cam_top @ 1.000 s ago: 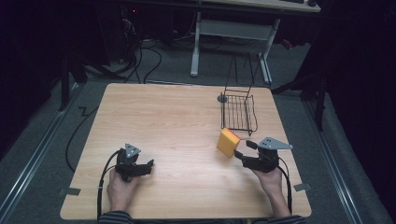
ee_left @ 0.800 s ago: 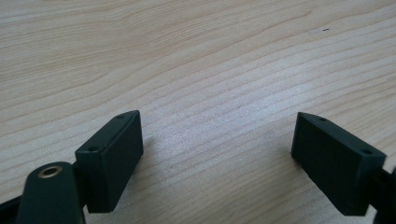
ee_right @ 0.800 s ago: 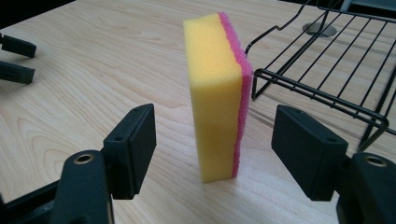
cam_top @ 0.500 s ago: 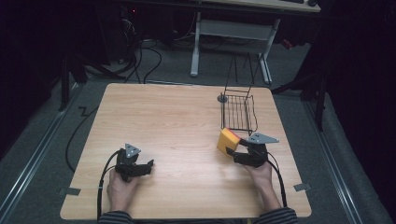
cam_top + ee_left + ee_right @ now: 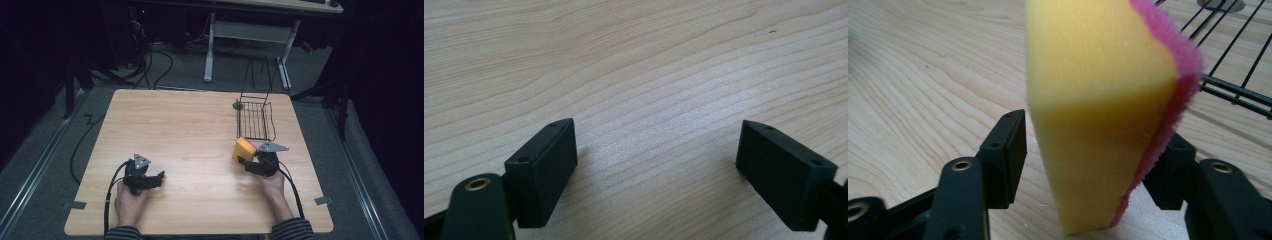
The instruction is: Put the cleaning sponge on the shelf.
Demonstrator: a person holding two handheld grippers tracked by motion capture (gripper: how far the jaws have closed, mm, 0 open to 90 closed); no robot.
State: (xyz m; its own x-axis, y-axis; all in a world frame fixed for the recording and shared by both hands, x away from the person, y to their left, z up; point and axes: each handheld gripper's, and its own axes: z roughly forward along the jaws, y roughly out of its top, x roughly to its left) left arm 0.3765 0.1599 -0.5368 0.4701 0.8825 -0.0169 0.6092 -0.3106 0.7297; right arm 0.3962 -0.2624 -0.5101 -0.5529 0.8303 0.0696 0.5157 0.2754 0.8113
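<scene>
— Two grippers?
— Yes. The left gripper (image 5: 159, 178) rests on the light wooden table (image 5: 190, 130), jaws wide apart. The right gripper (image 5: 1088, 165) view shows jaws astride the upright yellow sponge with pink scourer face (image 5: 1098, 100), one side gapped; black wire basket (image 5: 255, 120) just beyond.

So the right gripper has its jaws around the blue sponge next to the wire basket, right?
Not quite: the sponge is yellow with a pink scrub layer, as the right gripper view shows. The rest holds: the right gripper's jaws stand either side of it, beside the wire basket.
</scene>
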